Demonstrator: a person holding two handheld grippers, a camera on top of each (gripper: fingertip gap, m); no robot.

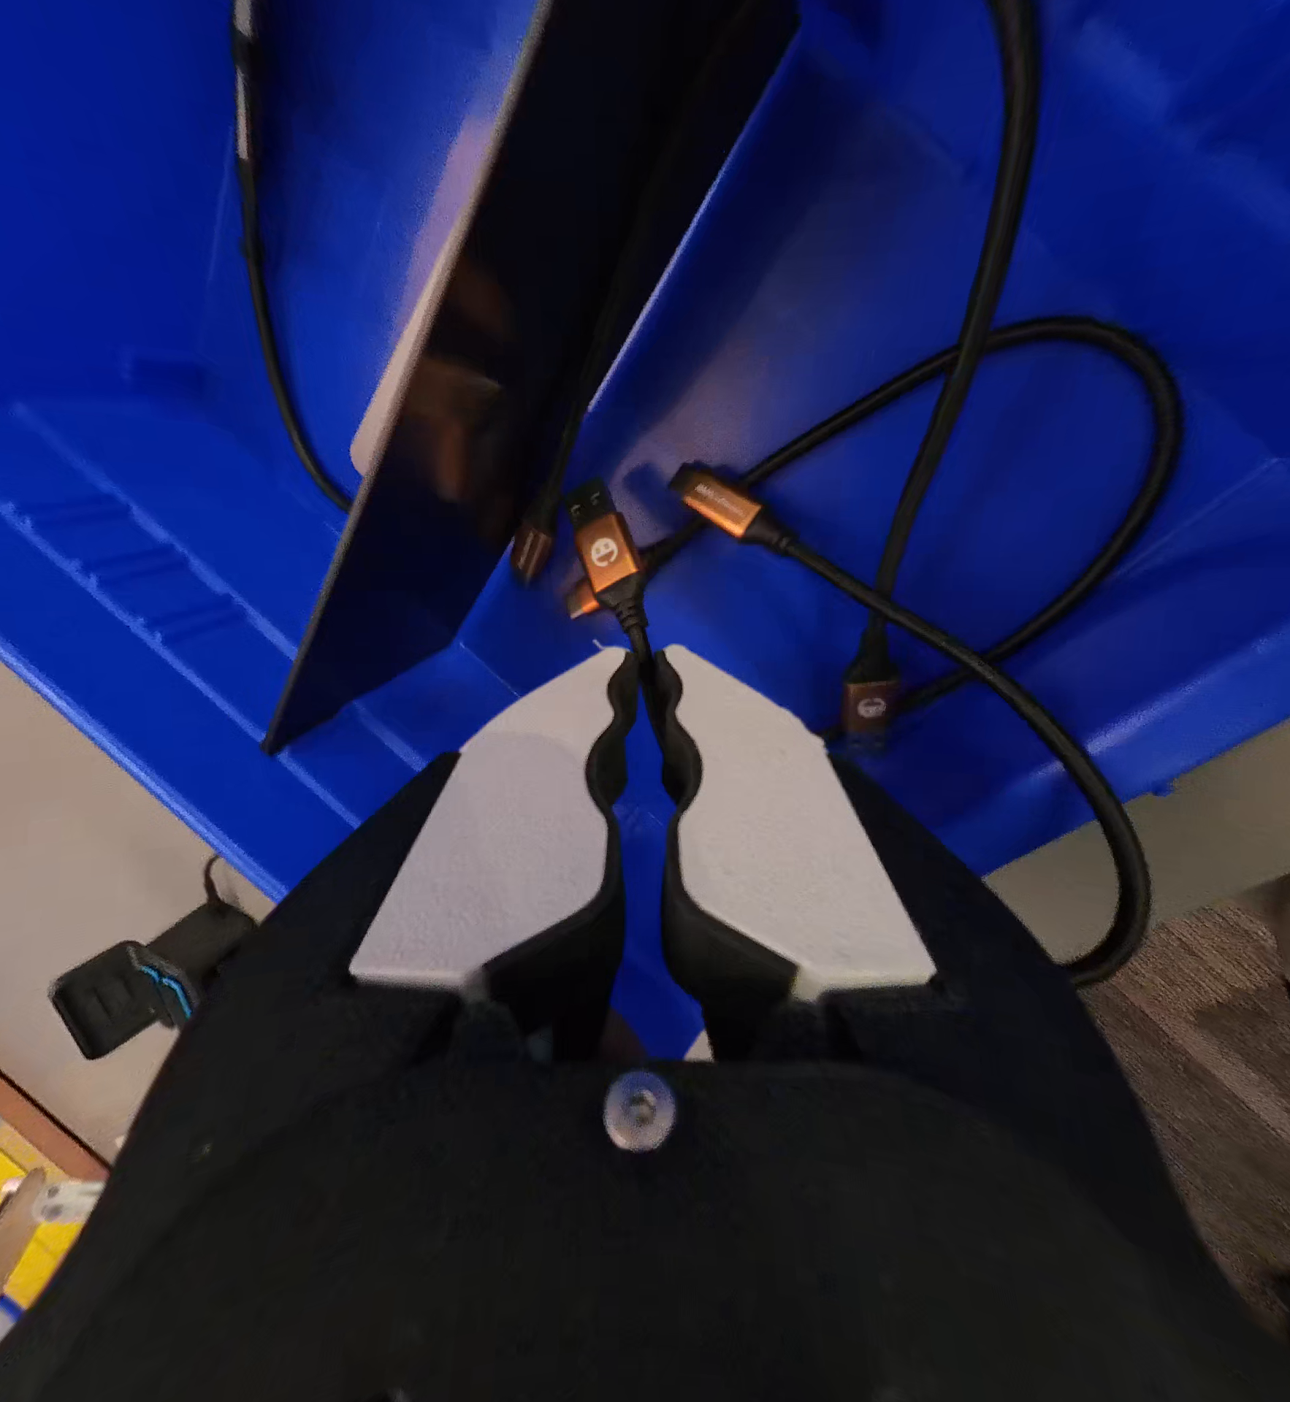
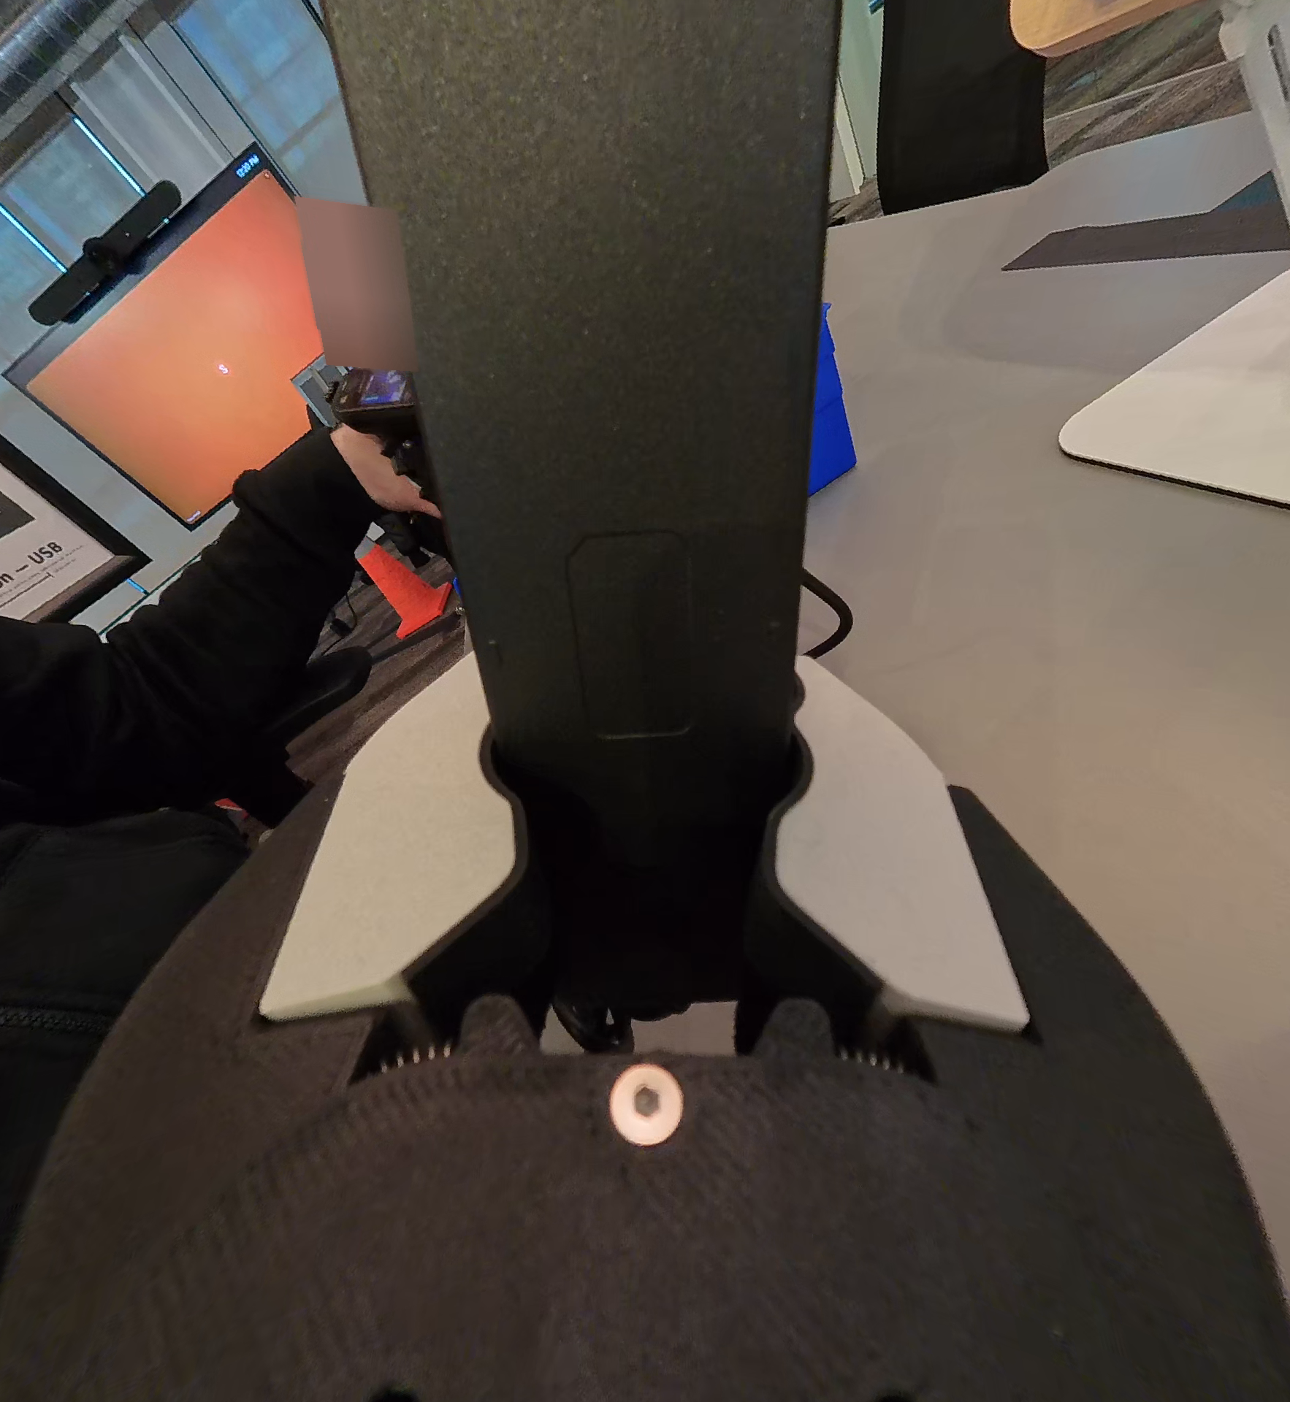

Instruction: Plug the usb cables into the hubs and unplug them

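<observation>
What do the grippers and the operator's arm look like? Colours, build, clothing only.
Both grippers share one build: the left gripper and right gripper each have a matte black, textured printed body with a silver hex screw at its centre. The fingers are pale grey plates lined with wavy black pads. Small springs show at the right gripper's finger bases. The person's arm wears a black long sleeve.

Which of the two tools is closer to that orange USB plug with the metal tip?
Left. The left tool pinches the cable just behind the orange USB plug. The right tool grips the black hub; the plug is out of its view.
</observation>
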